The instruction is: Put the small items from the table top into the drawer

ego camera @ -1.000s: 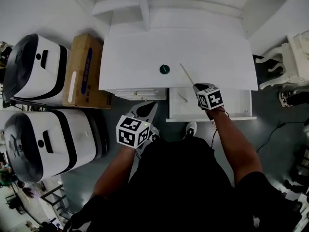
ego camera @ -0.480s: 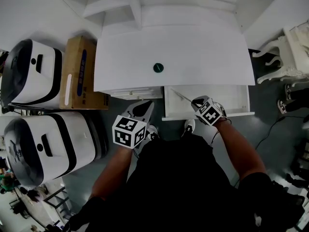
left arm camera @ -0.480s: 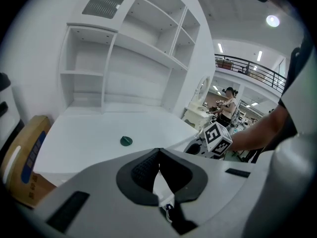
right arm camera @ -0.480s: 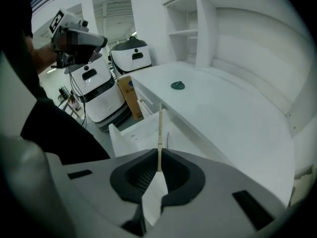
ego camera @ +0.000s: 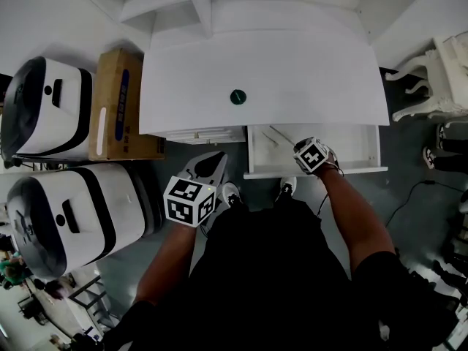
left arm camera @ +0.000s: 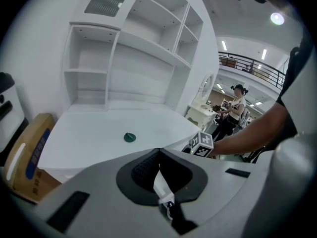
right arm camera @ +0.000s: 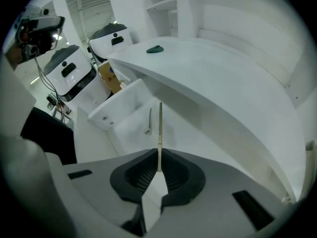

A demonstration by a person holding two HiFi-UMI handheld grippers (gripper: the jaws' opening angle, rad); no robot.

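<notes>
Hanging with jaws together and empty, the left gripper (left arm camera: 157, 157) leaves the green cap (ego camera: 238, 96) on the table top (ego camera: 292, 72), while the right gripper (right arm camera: 158, 168), clamped on a thin stick (right arm camera: 160, 133) over the open drawer (right arm camera: 130, 100), could leave it propped against a wall if released steeply.

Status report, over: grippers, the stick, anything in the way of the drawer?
Right gripper shut on thin stick, tip over open drawer. Left gripper shut, empty. Green round item on table top. Nothing blocking drawer.
</notes>
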